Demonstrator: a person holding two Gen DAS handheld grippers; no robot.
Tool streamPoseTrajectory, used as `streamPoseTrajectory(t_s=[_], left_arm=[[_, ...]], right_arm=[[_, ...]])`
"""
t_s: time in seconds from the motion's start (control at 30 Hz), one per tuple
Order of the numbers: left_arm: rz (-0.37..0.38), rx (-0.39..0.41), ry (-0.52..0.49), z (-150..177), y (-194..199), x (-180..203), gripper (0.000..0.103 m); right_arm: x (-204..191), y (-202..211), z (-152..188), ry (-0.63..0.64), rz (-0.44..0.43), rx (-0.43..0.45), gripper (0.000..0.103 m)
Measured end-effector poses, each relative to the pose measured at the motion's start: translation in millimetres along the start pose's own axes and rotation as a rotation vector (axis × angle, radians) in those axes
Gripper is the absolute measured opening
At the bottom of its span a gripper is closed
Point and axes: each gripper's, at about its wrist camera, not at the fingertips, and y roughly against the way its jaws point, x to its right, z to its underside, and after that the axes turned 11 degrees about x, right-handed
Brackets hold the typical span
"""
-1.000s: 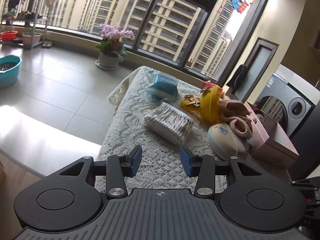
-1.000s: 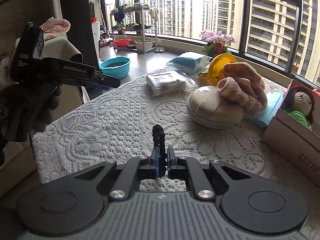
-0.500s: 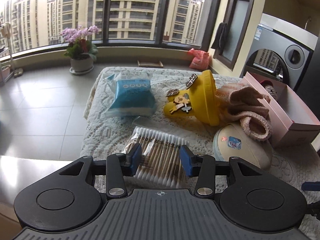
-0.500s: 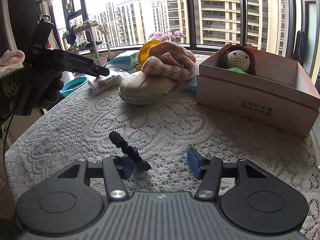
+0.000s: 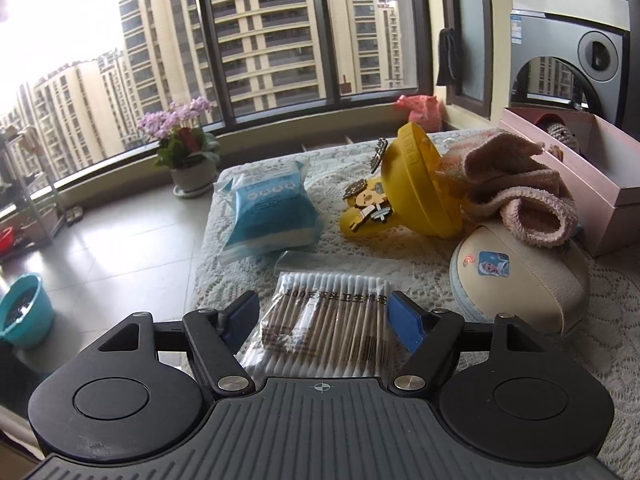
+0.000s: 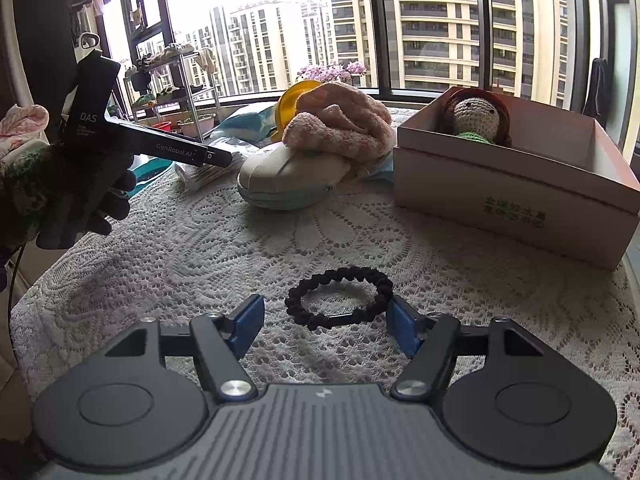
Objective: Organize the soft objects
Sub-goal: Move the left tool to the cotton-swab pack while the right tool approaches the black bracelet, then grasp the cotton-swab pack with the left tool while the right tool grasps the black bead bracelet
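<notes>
My left gripper (image 5: pixel 322 312) hangs over a clear pack of cotton swabs (image 5: pixel 332 292) near the table's left edge. Its jaws are opening wide on either side of the pack, and the pads do not press on it. My right gripper (image 6: pixel 326 312) is also opening. A black hair tie (image 6: pixel 340 274) lies flat on the lace cloth between and just ahead of its fingers, close to the right pad. A pink towel (image 6: pixel 340 128) is heaped on a cream round case (image 6: pixel 288 176). A crochet doll (image 6: pixel 476 116) sits in the pink box (image 6: pixel 512 196).
A yellow plastic toy (image 5: pixel 416 184) and a blue tissue pack (image 5: pixel 272 208) lie behind the swabs. The table's left edge drops to a tiled floor with a teal basin (image 5: pixel 24 312). A gloved hand (image 6: pixel 80 192) holds the left gripper at the right wrist view's left.
The left gripper swung in over the swab pack and its jaws widened. The right gripper let go of the hair tie, which now lies flat on the cloth, and its jaws spread.
</notes>
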Motion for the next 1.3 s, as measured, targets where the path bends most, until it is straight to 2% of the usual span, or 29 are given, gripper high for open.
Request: streamPoseTrajectory(t_s=[0.23,0.37,0.57,0.7,0.73,0.8,0.83,0.9,1.0,1.13,1.3], left_arm=[[0.017,-0.039,0.187,3,-23,-32,0.082],[0.023,-0.041,0.239,7,-21,-36,0.08],[0.095,-0.029,0.258,20,23,-22,0.075],[0.176,-0.034,0.265,36,64,-6,0.075],[0.198,-0.041,0.262,40,74,0,0.075],[0.228,-0.052,0.261,46,89,8,0.075],[0.241,-0.055,0.264,49,94,12,0.075],[0.262,-0.059,0.282,52,102,16,0.075],[0.301,-0.081,0.321,54,107,26,0.075],[0.368,-0.09,0.292,49,111,50,0.075],[0.505,-0.077,0.233,30,112,92,0.075]], right_arm=[[-3,0,1,0.011,0.002,-0.003,0.072],[-2,0,0,0.005,0.01,0.0,0.072],[-1,3,-1,-0.009,0.061,0.031,0.072],[-4,-5,-4,0.014,0.05,-0.02,0.071],[-6,-7,-5,0.025,0.056,-0.022,0.069],[-9,-10,-6,0.056,0.068,-0.034,0.049],[-9,-11,-7,0.066,0.074,-0.035,0.047],[-12,-9,-6,0.109,0.081,-0.041,0.029],[-13,1,-5,0.157,0.068,-0.054,0.018],[9,29,-10,0.072,0.056,-0.047,0.015],[43,68,-10,0.015,0.179,0.017,0.015]])
